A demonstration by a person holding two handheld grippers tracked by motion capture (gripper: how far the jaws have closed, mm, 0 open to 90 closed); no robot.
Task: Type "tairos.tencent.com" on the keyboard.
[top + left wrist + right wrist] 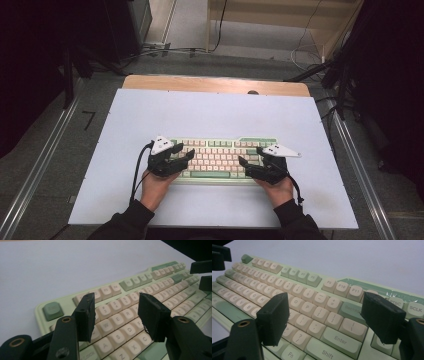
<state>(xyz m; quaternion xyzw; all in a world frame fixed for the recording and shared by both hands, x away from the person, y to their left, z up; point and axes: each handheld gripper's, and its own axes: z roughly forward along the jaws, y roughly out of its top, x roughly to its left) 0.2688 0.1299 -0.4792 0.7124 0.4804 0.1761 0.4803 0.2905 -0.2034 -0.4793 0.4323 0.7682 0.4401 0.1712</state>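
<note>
- A pale blue-white mat (pixel 210 112) covers a wooden table (pixel 215 84) in a dim room, with cables on the grey floor behind it.
- The keyboard (pixel 220 145), green-cased with cream keys, lies on the near half of the mat, its long axis running left to right across the table, parallel to the near edge.
- The left gripper (pixel 184 152) sits over the keyboard's left end, pointing inward along that long axis. Its 2 jaws stand partly apart with nothing between them; in the left gripper view the left gripper (pixel 116 315) hovers over the keyboard (pixel 130 305) around the W, E, D keys, clear of the caps as far as I can judge.
- The right gripper (pixel 250 156) mirrors it at the keyboard's right end, also pointing inward. In the right gripper view the right gripper (pixel 324 315) has its jaws spread wide and empty above the keyboard (pixel 317 302), over the P, bracket and Enter keys.
- The deciding relation: the keys lie directly below and ahead of both sets of fingertips, so either hand needs only a short drop. Each hand is nearer its own half; neither looks closer to contact.
</note>
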